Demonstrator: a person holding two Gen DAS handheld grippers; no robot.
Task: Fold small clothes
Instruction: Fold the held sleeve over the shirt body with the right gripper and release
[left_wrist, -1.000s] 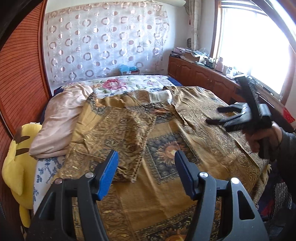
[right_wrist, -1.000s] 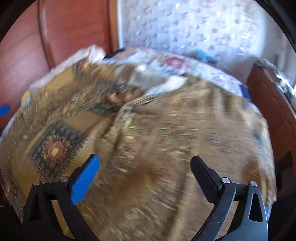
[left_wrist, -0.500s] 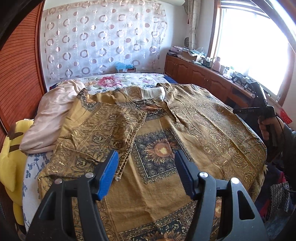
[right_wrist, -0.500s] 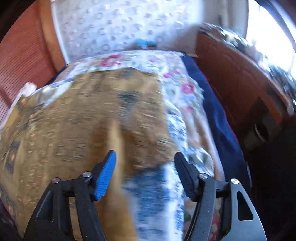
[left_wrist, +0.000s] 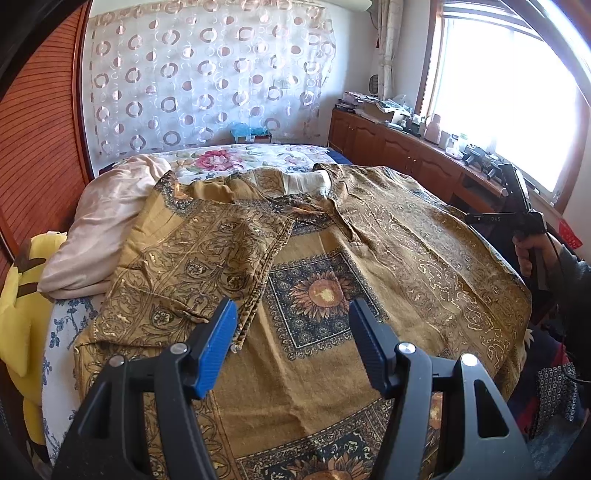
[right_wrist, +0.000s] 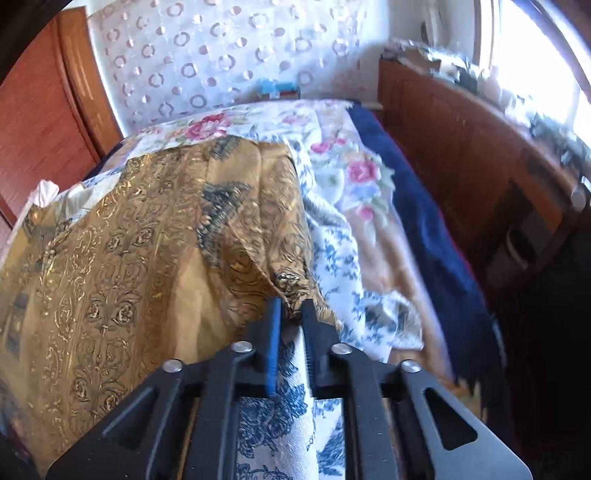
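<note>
A large ochre garment (left_wrist: 332, 266) with gold scrollwork and a dark sunflower square lies spread over the bed. Its left side is folded inward, and that flap (left_wrist: 199, 266) lies on top. My left gripper (left_wrist: 291, 347) hovers open above the garment's near part, with nothing between its blue and black fingers. At the garment's right edge (right_wrist: 258, 229), my right gripper (right_wrist: 291, 314) is shut on a corner of the cloth. In the left wrist view, a person's hand (left_wrist: 532, 254) holds that tool at the far right, and its fingertips are hidden.
A beige pillow (left_wrist: 103, 229) and a yellow plush toy (left_wrist: 18, 310) lie at the bed's left. A floral sheet (right_wrist: 343, 206) and a navy blanket (right_wrist: 424, 221) lie to the right of the garment. A wooden cabinet (left_wrist: 399, 155) runs under the window.
My right gripper has swung from over the garment's middle to its right edge and shut on the cloth corner. The left gripper has stayed open and almost still.
</note>
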